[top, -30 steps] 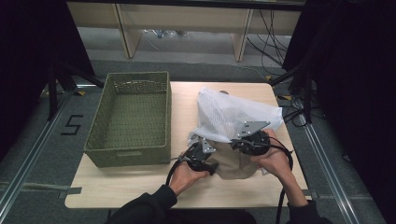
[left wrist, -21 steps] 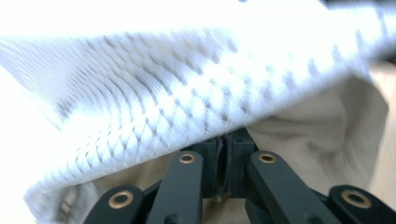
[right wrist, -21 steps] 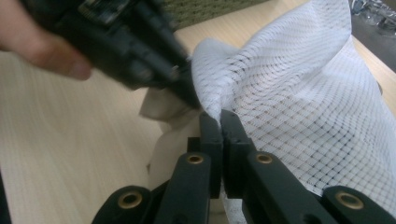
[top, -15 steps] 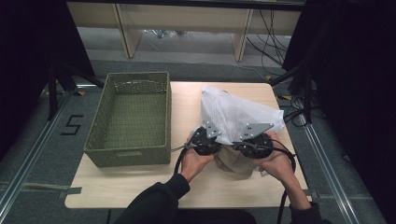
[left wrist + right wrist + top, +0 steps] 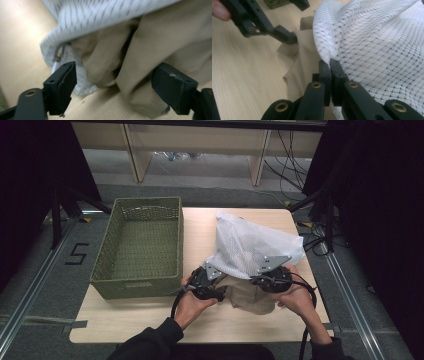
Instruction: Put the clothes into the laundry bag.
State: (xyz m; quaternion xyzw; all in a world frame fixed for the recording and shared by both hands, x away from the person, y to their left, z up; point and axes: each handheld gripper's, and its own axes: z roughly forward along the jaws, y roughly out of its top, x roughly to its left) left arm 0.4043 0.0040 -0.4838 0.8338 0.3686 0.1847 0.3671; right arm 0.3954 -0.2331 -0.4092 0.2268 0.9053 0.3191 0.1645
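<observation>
right gripper (image 5: 329, 65) pinches the white mesh bag (image 5: 382, 47) edge; left gripper (image 5: 115, 86) gapes wide around the tan cloth (image 5: 160, 50)

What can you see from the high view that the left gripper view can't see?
High view alone: the green basket on the table's left half, both hands, and the right gripper at the white mesh bag. Left gripper view alone: up close, the left gripper standing open around bunched tan cloth spilling from the bag's mouth. Both share the mesh bag, the tan cloth and the wooden table.
</observation>
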